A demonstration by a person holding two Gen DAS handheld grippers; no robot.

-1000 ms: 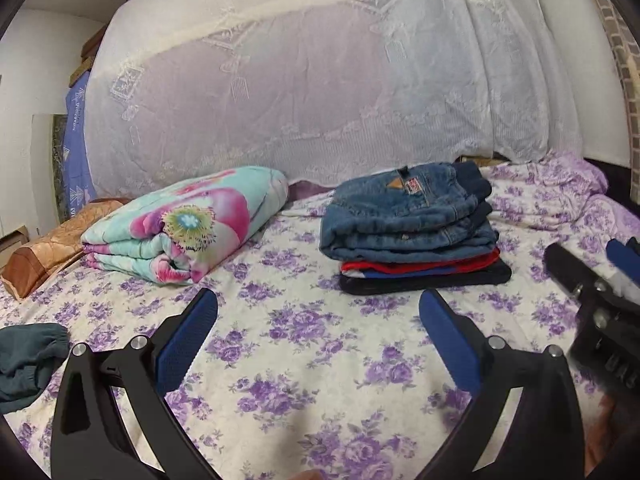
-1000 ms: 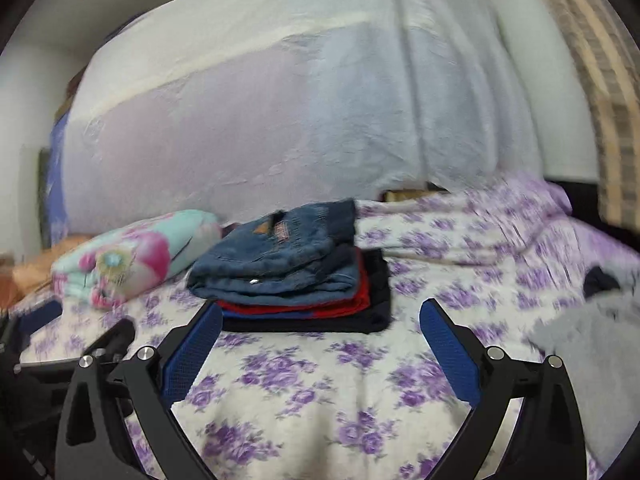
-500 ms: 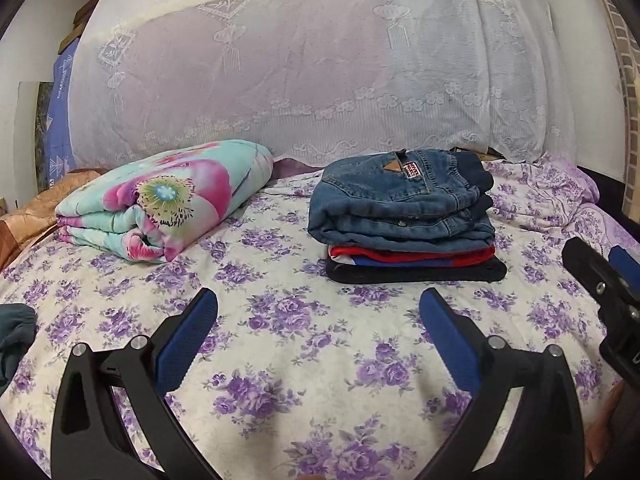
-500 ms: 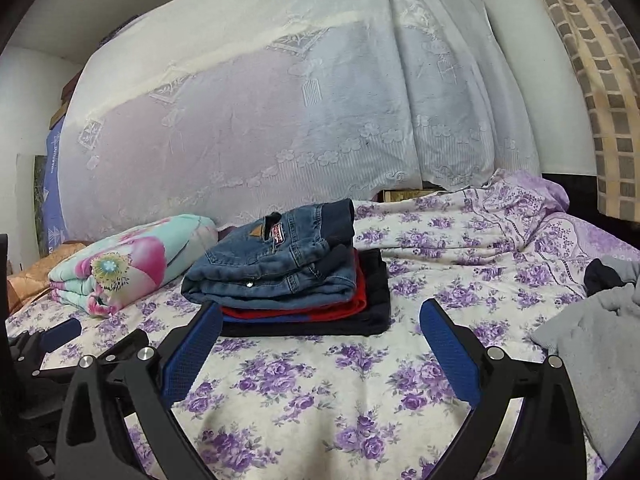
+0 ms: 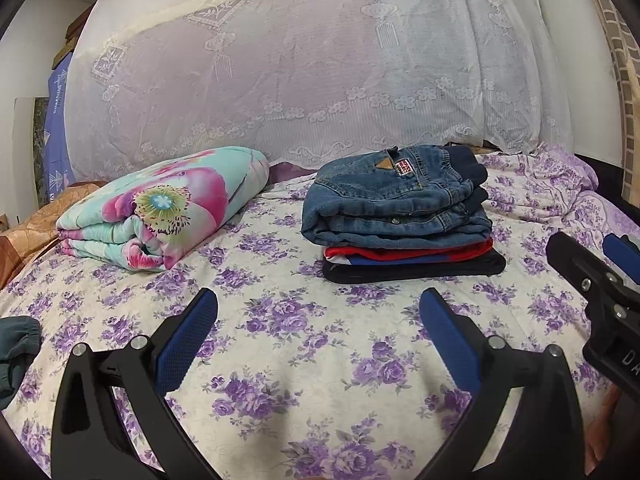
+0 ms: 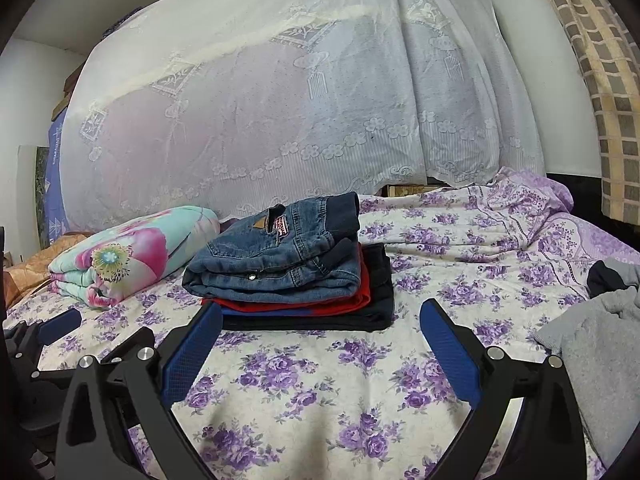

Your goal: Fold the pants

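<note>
A stack of folded pants (image 5: 404, 224) lies on the flowered bed sheet (image 5: 280, 344), blue jeans on top, red and black garments under them; it also shows in the right wrist view (image 6: 292, 276). My left gripper (image 5: 318, 308) is open and empty, held above the sheet in front of the stack. My right gripper (image 6: 320, 320) is open and empty, close in front of the stack. A loose grey garment (image 6: 600, 344) lies at the right edge. A dark teal garment (image 5: 16, 344) lies at the far left.
A folded floral quilt (image 5: 168, 220) lies left of the stack. A white lace cloth (image 5: 304, 64) hangs behind the bed. An orange-brown blanket (image 5: 28, 228) is at the far left. The right gripper's body (image 5: 600, 292) shows at the left view's right edge.
Both grippers have tilted and steadied; the stack sits a little lower and more central in both views. Both stay open and empty.
</note>
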